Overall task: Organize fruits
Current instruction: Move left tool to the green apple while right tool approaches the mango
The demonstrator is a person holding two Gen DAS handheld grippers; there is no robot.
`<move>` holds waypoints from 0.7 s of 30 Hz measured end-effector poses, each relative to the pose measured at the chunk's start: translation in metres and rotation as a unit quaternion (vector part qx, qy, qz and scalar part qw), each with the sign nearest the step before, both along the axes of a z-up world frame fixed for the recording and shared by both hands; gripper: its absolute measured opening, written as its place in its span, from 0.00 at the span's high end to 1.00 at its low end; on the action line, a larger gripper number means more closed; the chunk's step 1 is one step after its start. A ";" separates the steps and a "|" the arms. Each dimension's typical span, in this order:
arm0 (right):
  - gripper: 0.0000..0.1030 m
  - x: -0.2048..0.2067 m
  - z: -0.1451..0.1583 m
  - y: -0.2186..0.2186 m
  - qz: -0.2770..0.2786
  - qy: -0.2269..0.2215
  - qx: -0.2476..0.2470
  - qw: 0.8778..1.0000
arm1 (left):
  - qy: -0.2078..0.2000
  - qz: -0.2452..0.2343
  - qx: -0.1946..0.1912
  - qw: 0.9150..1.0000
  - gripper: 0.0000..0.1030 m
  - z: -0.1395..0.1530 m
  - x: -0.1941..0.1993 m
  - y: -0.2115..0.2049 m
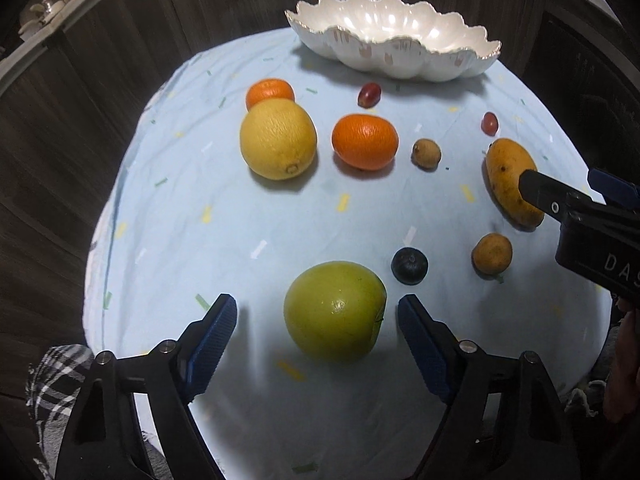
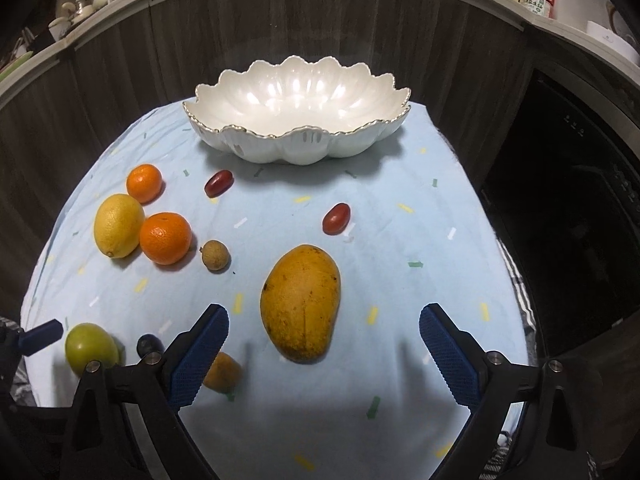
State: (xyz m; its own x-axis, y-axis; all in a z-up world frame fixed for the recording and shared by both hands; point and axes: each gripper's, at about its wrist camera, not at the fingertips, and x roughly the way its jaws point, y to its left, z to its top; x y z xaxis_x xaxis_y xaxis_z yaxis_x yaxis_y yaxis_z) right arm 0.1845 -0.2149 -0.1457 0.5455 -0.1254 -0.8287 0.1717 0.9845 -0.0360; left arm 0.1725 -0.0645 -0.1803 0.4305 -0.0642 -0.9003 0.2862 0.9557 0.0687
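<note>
1. Nearest the left wrist camera: green apple, sitting between the left gripper pads; jaws wide, not touching it, gaps on both sides.
2. Right wrist view: mango lies between the right gripper pads, jaws very wide, clear of the skin. Nothing held by either claw.
3. Step in hand, my read: approach for a double pick, apple left, mango right. No fruit in the white bowl yet, so the task looks barely begun.
4. Next move calls for: lower a bit, close on each fruit across its narrow width, lift, carry to the bowl at the far edge of the blue cloth.
5. Left to right on the cloth: lemon with a small orange just behind it, bigger orange, red grape, brown longan, second grape.
6. Near the apple: dark plum, small brownish fruit.
7. Apple looks smooth, round, could roll. Mango is yellow-orange, speckled, lying lengthwise.
</note>
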 end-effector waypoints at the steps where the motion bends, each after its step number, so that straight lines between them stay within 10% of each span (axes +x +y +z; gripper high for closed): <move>1: 0.06 0.001 -0.001 0.000 0.000 0.001 0.000 1.000 | 0.002 0.000 0.000 1.000 0.23 -0.002 0.001 0.000; 21: 0.34 0.029 -0.035 0.000 0.003 0.035 0.040 0.999 | -0.005 -0.007 -0.032 0.999 0.40 -0.009 0.011 -0.004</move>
State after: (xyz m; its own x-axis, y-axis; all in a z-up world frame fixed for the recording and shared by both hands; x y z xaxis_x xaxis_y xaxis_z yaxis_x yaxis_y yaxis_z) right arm 0.2130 -0.2149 -0.1805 0.4864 -0.0531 -0.8721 0.1647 0.9858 0.0319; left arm 0.1836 -0.0683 -0.1894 0.4376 -0.1278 -0.8900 0.2985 0.9543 0.0097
